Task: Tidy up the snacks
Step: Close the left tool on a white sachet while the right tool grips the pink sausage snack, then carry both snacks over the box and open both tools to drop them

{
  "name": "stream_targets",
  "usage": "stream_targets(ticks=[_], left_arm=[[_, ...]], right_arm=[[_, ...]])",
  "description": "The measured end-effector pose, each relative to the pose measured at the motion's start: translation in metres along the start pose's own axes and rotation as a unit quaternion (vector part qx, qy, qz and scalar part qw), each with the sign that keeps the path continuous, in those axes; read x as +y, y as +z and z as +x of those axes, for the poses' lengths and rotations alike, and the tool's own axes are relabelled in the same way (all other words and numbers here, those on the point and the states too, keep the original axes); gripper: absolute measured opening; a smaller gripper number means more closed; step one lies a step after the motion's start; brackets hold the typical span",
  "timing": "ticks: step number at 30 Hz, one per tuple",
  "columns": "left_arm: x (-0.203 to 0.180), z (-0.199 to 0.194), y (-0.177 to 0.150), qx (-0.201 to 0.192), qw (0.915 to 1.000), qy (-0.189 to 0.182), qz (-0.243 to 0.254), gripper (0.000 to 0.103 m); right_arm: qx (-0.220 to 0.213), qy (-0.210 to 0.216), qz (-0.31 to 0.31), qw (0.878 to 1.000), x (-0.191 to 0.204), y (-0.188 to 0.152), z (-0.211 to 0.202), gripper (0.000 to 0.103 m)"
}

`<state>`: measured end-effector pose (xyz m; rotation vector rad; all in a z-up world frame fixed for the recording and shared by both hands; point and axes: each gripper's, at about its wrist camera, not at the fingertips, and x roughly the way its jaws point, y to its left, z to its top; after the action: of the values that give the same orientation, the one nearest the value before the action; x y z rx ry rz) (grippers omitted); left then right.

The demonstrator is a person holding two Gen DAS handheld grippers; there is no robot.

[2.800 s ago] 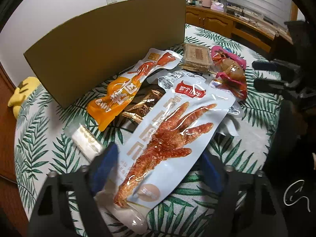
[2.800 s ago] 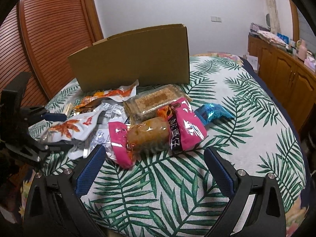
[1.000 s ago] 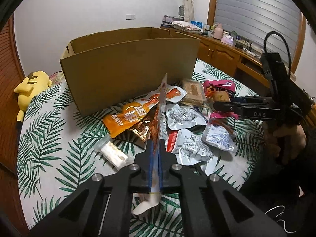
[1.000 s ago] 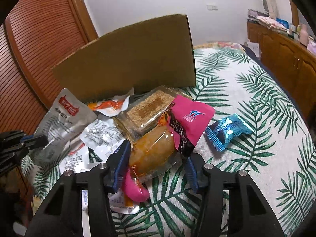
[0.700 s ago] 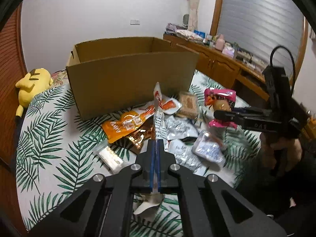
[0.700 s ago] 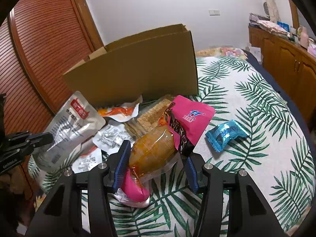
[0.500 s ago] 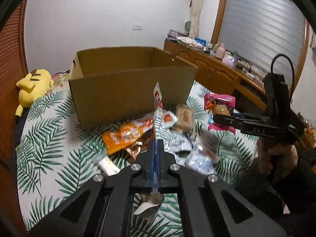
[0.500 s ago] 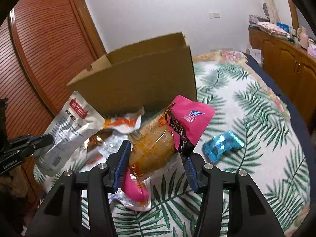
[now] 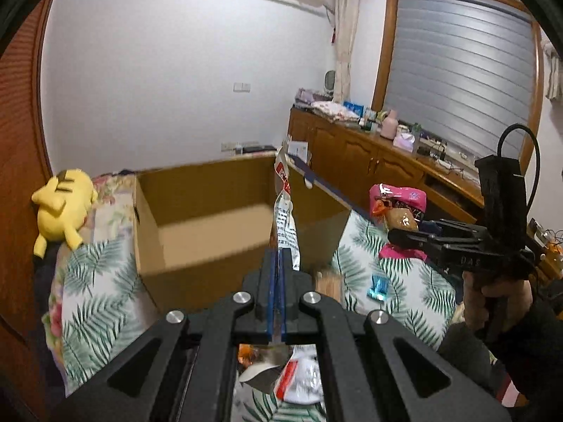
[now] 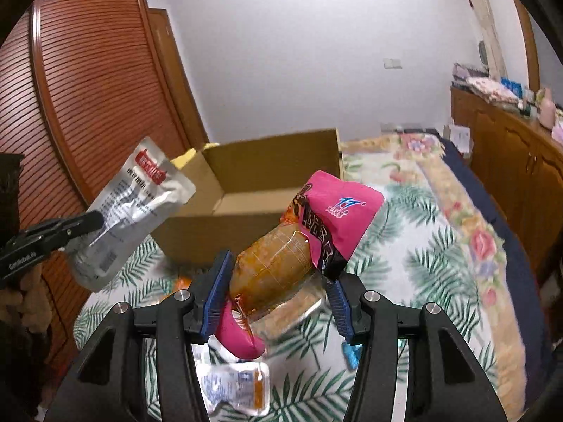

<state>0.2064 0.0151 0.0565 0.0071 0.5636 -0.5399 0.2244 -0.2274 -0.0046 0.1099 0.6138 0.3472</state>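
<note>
Left gripper (image 9: 278, 281) pinches the silver pouch (image 10: 130, 207) edge-on; right gripper (image 10: 278, 295) clamps the pink packet (image 10: 309, 232), both raised to clear the cardboard box (image 10: 267, 190) walls.

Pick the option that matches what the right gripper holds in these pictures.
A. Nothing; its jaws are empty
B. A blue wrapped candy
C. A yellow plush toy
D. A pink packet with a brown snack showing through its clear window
D: in the right wrist view the right gripper has its jaws clamped on the pink packet, held up in front of the open cardboard box.
</note>
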Motion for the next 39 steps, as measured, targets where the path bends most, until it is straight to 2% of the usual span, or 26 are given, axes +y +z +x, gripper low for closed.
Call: stream_targets(ticks=[4,12,23,29,39], left_arm=[[0.009,0.007,0.016,-0.026,0.9996,-0.004,-0.007,0.000],[0.029,0.032,0.039,-0.037,0.9991,-0.006,-0.019,0.000],[0.056,0.086,0.049,-0.016,0.9993,0.026,-0.019,0.000],[0.065,0.109,0.044,-0.001,0.9990,0.038,-0.025,0.000],[0.064,0.119,0.045,0.012,0.9988,0.044,-0.019,0.000]], right_arm=[[-0.010,0.000,-0.017,1.000,0.006,0.020,0.005,0.053],[-0.022,0.008,-0.039,0.999,0.016,0.047,0.022,0.053],[-0.028,0.031,-0.054,0.998,0.026,0.074,0.068,0.053],[-0.006,0.039,-0.064,0.997,0.027,0.075,0.108,0.053],[0.036,0.045,-0.066,0.996,0.027,0.062,0.148,0.053]])
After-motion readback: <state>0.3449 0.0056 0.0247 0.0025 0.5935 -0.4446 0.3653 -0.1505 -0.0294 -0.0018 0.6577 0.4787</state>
